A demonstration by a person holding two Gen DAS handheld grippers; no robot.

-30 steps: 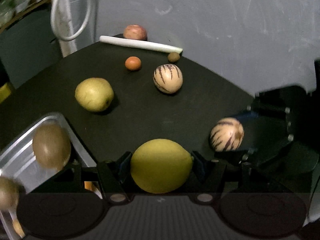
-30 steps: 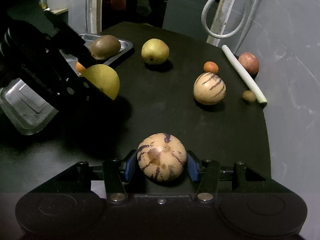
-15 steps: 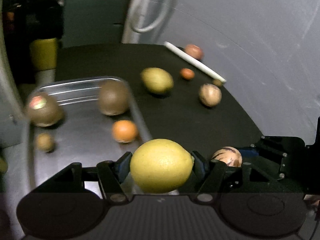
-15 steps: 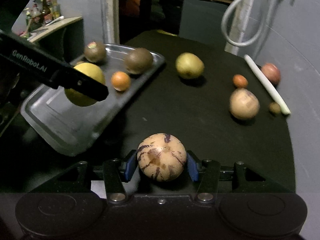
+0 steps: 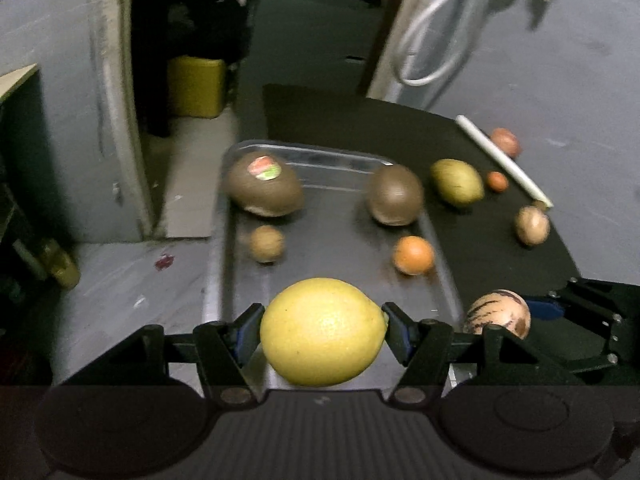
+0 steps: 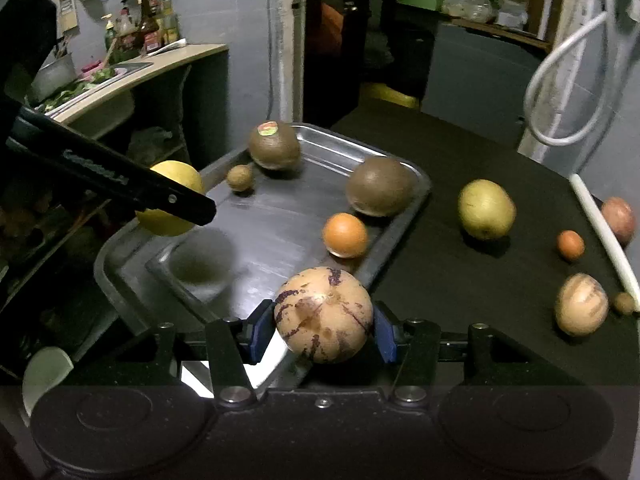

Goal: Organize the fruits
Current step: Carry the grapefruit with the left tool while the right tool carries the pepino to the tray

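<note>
The left claw (image 5: 322, 330) is clamped on a large round yellow lemon (image 5: 323, 331), its blue-padded fingers pressed to either side, and it hangs above the near end of the shallow rectangular steel tray (image 5: 228, 216); just to its right, the right claw (image 6: 324, 326) grips a cream, purple-striped round melon-like fruit (image 6: 323, 314) in the same way, over the tray's near corner (image 6: 120, 280); in the right wrist view the lemon casts a soft shadow on the bare metal under it.

Farther out, four fruits already lie in the tray; a big brown oval kiwi with a red-and-green sticker (image 5: 262, 189) at the far left, a second plain brown kiwi (image 5: 394, 195) at the far right close to the rim, a small round tan fruit (image 5: 267, 243) in front of the stickered one, and a small orange citrus (image 5: 413, 255) near the right rim; the middle of the tray between them lies bare.

Beyond the tray's right edge, the black worktop (image 6: 460, 280) carries the rest; a yellow-green pear-like fruit (image 6: 486, 209) nearest the tray, then a tiny orange fruit (image 6: 570, 245), a second striped cream fruit (image 6: 581, 304), a very small brown nut-like fruit (image 6: 624, 303) beside it, and a reddish apple-like fruit (image 6: 618, 219) behind a long white tube (image 6: 600, 228) lying along the worktop's far side; a looped white hose (image 6: 560, 80) hangs on the wall behind.
</note>
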